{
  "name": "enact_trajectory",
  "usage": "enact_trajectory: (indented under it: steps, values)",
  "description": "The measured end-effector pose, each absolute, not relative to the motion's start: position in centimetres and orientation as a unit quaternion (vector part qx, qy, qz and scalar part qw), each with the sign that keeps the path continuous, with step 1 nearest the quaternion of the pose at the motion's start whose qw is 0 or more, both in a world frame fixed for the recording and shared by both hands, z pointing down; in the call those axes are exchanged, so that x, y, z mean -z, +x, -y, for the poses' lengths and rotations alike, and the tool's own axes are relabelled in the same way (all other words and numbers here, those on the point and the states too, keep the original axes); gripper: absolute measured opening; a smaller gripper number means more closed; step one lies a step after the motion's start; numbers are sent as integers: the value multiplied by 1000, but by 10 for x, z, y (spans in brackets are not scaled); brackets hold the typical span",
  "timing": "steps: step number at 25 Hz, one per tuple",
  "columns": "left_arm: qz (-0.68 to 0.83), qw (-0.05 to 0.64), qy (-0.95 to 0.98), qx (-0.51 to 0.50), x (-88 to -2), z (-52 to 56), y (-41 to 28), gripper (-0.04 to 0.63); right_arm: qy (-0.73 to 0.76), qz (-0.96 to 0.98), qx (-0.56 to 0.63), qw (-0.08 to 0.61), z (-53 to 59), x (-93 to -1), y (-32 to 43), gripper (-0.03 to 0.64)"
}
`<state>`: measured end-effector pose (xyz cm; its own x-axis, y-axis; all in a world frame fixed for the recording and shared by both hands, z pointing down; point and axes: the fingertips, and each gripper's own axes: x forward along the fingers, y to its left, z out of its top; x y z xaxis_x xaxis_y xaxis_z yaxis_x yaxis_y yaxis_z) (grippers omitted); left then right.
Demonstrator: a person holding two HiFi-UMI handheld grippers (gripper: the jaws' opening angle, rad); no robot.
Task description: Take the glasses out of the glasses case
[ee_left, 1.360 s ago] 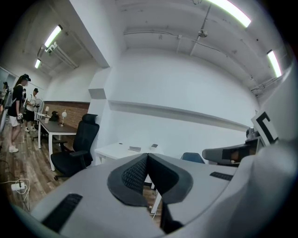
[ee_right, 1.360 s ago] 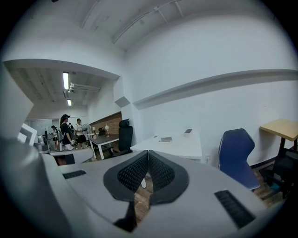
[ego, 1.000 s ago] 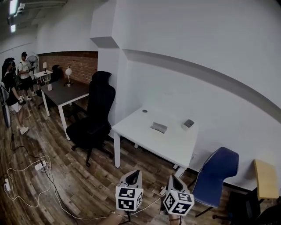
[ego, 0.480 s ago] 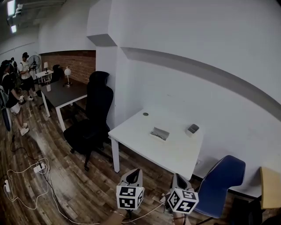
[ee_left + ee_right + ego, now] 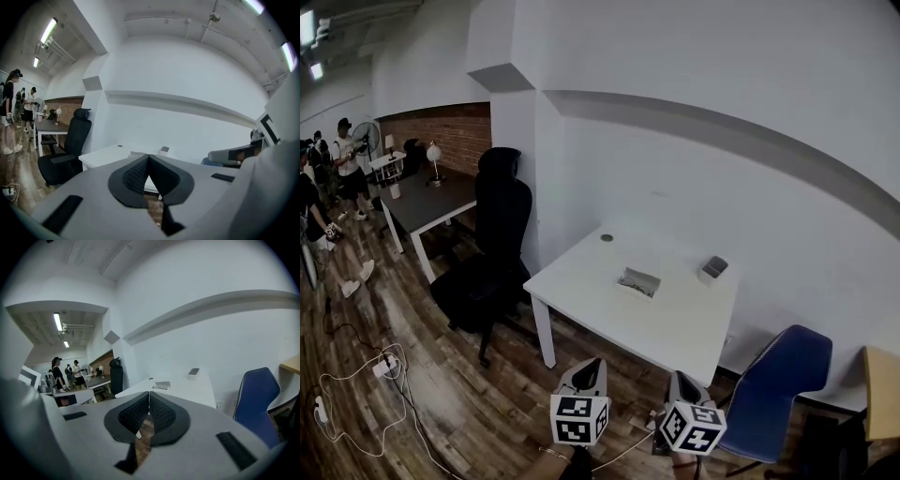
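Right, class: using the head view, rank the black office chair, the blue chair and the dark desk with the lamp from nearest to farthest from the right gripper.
1. Blue chair, close by on the right of the right gripper.
2. Black office chair, at the left end of the white table.
3. Dark desk, far left by the brick wall, beyond that chair.

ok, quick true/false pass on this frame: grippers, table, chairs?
1. The left gripper and right gripper are both shut on nothing. True.
2. The right gripper touches the white table. False: both grippers are held well short of it.
3. The table top is bare. False: a grey flat item and a small box lie on it.
4. A blue chair stands right of the table in the head view. True.
5. The black office chair is tucked under the table. False: it stands beside its left end.
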<state>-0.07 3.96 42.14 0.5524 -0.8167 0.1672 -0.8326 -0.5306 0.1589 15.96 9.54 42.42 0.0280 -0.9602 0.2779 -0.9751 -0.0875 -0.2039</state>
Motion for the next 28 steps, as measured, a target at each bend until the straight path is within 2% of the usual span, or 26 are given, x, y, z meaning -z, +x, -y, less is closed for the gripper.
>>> enact_trajectory:
  steps: [9, 28]
  values:
    - [455, 114, 883, -31, -419, 31, 23, 8, 722, 670, -173, 11, -24, -421, 175, 32]
    - [421, 116, 899, -33, -411, 254, 51, 8, 748, 640, -175, 17, 179, -410, 201, 32]
